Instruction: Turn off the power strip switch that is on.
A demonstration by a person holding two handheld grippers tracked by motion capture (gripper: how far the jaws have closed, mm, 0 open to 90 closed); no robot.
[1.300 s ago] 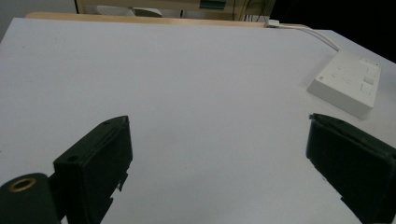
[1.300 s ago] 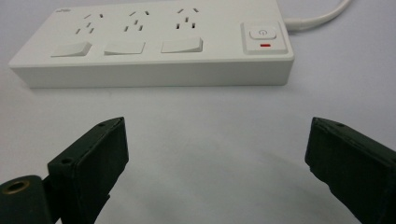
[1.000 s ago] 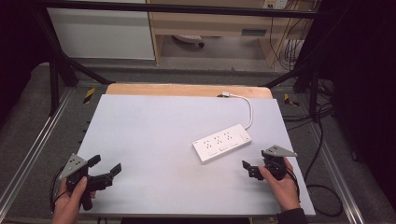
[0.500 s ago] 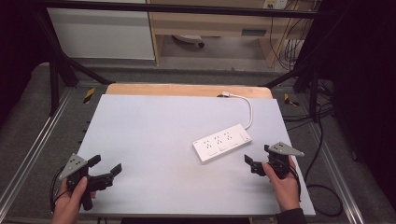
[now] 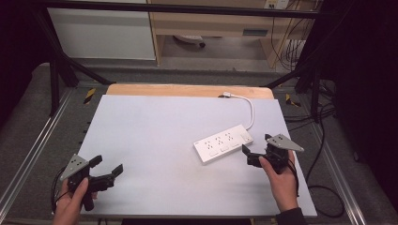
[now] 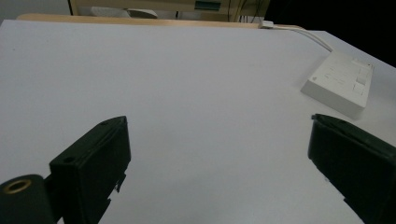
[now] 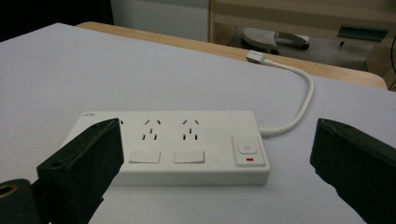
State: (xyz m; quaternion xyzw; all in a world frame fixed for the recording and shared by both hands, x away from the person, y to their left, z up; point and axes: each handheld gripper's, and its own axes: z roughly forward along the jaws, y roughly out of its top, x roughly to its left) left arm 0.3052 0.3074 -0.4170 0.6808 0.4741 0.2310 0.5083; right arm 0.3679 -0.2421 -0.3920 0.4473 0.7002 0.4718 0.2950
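A white power strip [image 5: 223, 143] lies flat on the right half of the pale grey tabletop [image 5: 159, 126]. Its white cable [image 5: 250, 111] curls back to a plug at the far edge. My right gripper [image 5: 256, 145] stands open just right of the strip, apart from it. In the right gripper view the strip [image 7: 187, 140] lies between and beyond the wide-open jaws [image 7: 217, 125], its power button [image 7: 247, 149] toward the right end. My left gripper [image 5: 108, 165] is open with nothing in it near the front left corner. In the left gripper view [image 6: 217, 123] the strip [image 6: 343, 81] lies far off.
A strip of wooden table edge [image 5: 187, 90] runs behind the grey surface. Black frame posts [image 5: 54, 70] and metal rails flank the table. Loose dark cables [image 5: 324, 187] lie on the floor at the right. A cabinet stands beyond the table.
My right gripper has edged a little forward, closer to the power strip's end. The left gripper has stayed about where it was.
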